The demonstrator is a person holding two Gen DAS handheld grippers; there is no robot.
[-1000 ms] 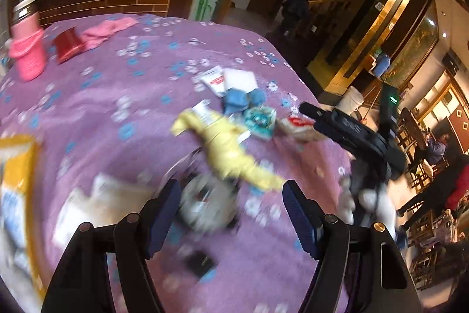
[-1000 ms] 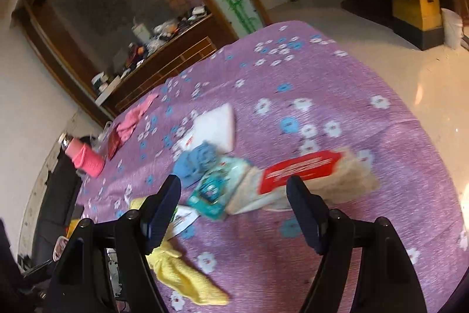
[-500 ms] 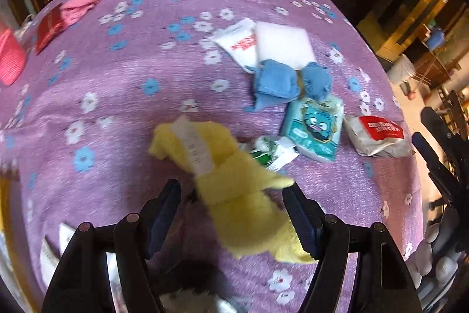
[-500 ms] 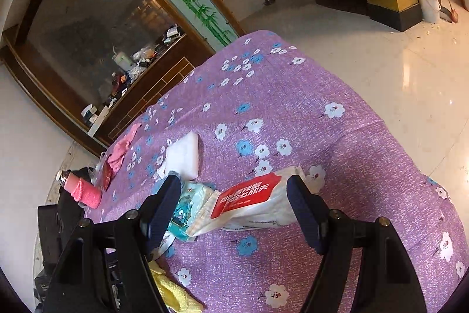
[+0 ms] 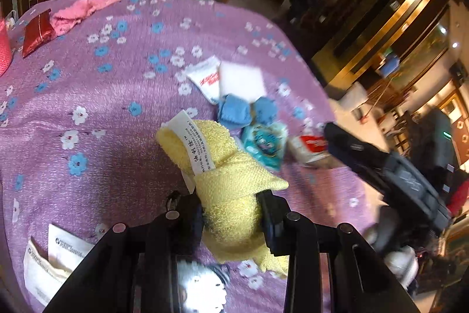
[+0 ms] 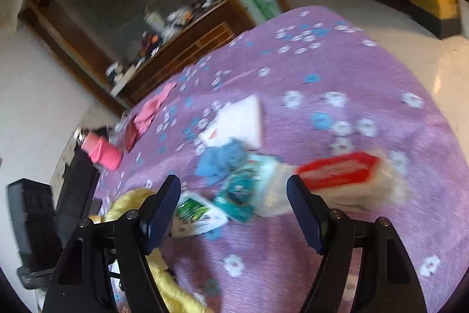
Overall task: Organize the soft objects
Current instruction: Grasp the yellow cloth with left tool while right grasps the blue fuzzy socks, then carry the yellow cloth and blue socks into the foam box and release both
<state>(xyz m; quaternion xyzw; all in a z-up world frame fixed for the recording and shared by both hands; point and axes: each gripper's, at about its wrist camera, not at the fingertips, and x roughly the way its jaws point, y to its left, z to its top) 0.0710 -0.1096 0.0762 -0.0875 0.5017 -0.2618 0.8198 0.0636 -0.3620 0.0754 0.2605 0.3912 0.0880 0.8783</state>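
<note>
A yellow towel (image 5: 222, 166) with a white label lies on the purple flowered cloth (image 5: 117, 96). My left gripper (image 5: 230, 204) has its near end between the jaws, which are closing, and both pads press into the fabric. My right gripper (image 6: 233, 184) stands open above the cloth with nothing between its fingers. Beyond its tips, in a blurred view, lie a blue cloth (image 6: 222, 160), a teal tissue pack (image 6: 243, 189) and a red-labelled tissue pack (image 6: 337, 169). The towel (image 6: 129, 201) shows at that view's lower left.
A white pack (image 5: 240, 81) and a white sachet (image 5: 205, 78) lie behind the blue cloth (image 5: 234, 110). A pink cloth (image 5: 82, 11) and a red pouch (image 5: 38, 31) sit far left. White paper bags (image 5: 49, 260) lie at the near left. The table edge drops off to the right.
My left gripper moved forward and down over the yellow towel, and its jaws narrowed from wide open onto it. The right gripper's view swung, bringing the tissue packs nearer its fingers.
</note>
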